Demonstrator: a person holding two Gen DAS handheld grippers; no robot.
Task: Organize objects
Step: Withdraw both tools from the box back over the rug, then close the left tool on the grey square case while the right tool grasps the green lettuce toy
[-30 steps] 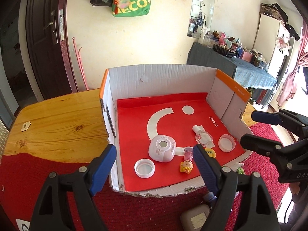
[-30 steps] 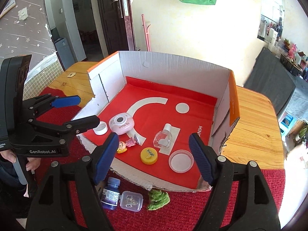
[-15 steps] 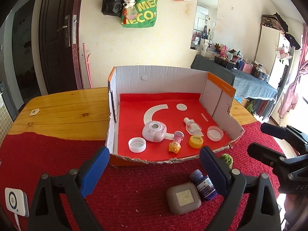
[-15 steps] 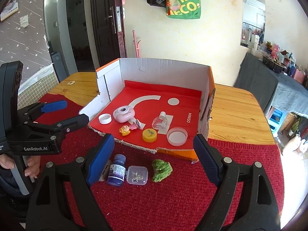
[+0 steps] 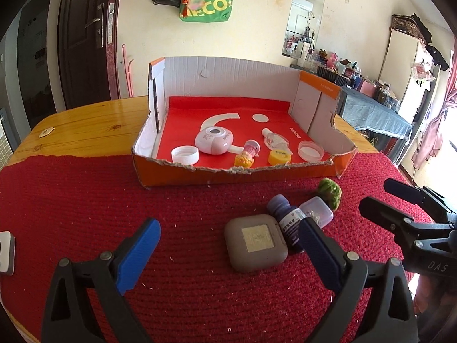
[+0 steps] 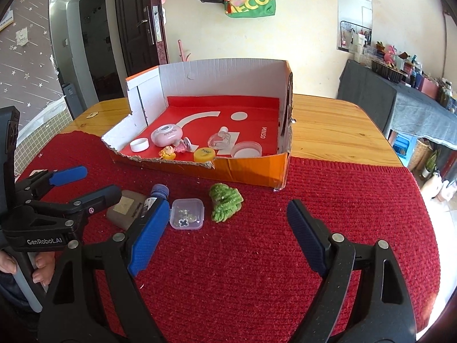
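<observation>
An open cardboard box [image 5: 237,175] with a red floor holds a pink round device [image 5: 214,142], caps, a small figure [image 5: 245,157] and a clear bottle [image 5: 274,141]. In front of it on the red mat lie a grey square case [image 5: 255,245], a dark blue bottle [image 5: 285,214], a small clear box [image 6: 187,213] and a green fuzzy piece [image 6: 225,201]. My left gripper [image 5: 228,225] hovers just short of the grey case, its jaws opening with nothing between them. My right gripper [image 6: 227,207] stands open and empty near the green piece.
The red knitted mat [image 5: 85,200] covers the near half of a wooden table [image 5: 85,125]. A white gadget [image 5: 5,251] lies at the mat's left edge. A hand [image 6: 42,268] holds the left gripper's handle. A cluttered side table [image 5: 371,111] stands far right.
Both grippers have drawn back from over the box and sunk toward the mat. The case, bottle, clear box and green piece now lie ahead of them. Both jaws stand wider.
</observation>
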